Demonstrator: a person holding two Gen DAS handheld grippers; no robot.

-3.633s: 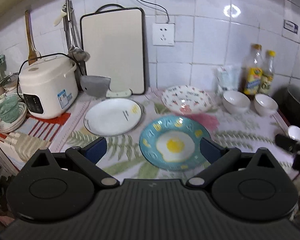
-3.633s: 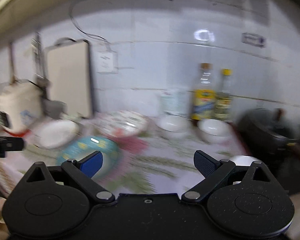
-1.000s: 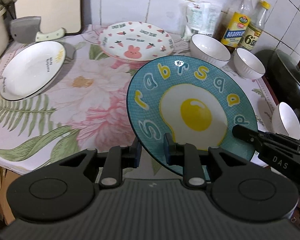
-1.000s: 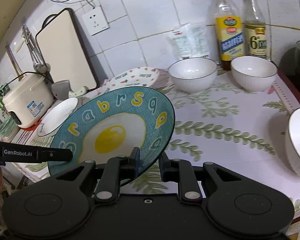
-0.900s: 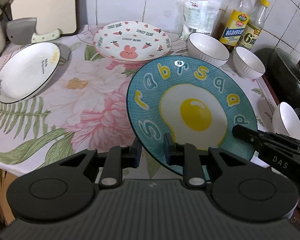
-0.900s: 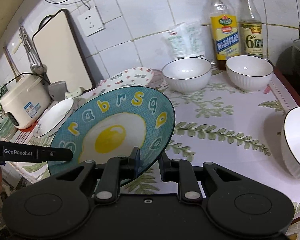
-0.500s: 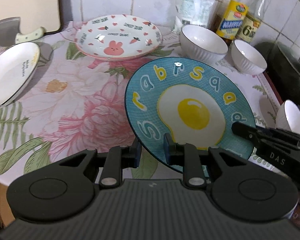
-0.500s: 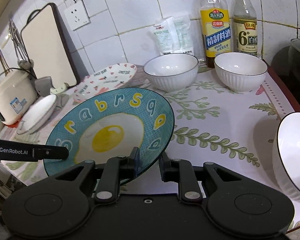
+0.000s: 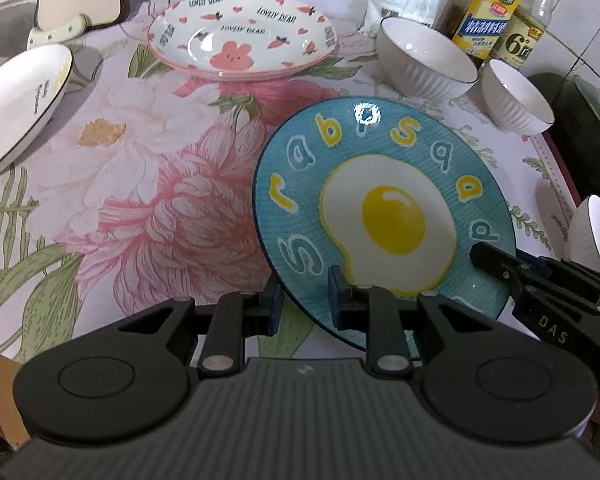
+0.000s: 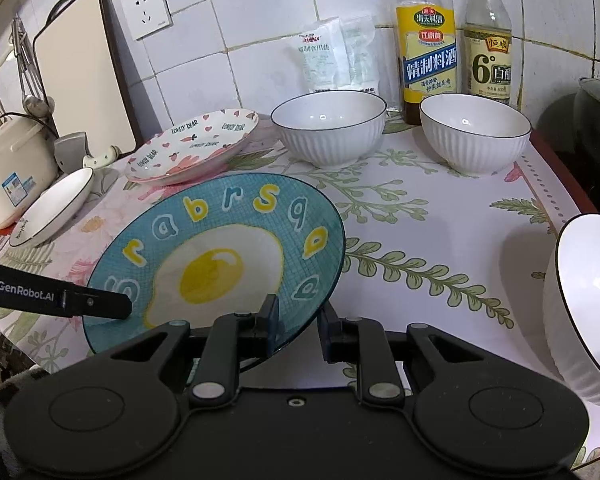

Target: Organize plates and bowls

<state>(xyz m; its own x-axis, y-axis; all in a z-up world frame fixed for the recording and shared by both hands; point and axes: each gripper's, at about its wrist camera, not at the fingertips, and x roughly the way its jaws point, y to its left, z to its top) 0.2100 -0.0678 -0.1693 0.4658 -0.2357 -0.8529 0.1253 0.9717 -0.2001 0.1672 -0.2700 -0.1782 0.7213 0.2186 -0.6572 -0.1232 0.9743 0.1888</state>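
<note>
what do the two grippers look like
Both are matte black plastic with two round discs at the base, silver pivot pins on the linkage arms and blue pads on the jaws. The left gripper reads "GenRobot.AI" on its side; the right gripper reads "DAS".

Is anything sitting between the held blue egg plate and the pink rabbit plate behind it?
Nothing visible: only bare floral tablecloth lies between the blue egg plate and the rabbit plate. The white bowls stand off to the right.

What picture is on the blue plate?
A fried egg ringed by letters on the blue plate, clearest in the left wrist view.
</note>
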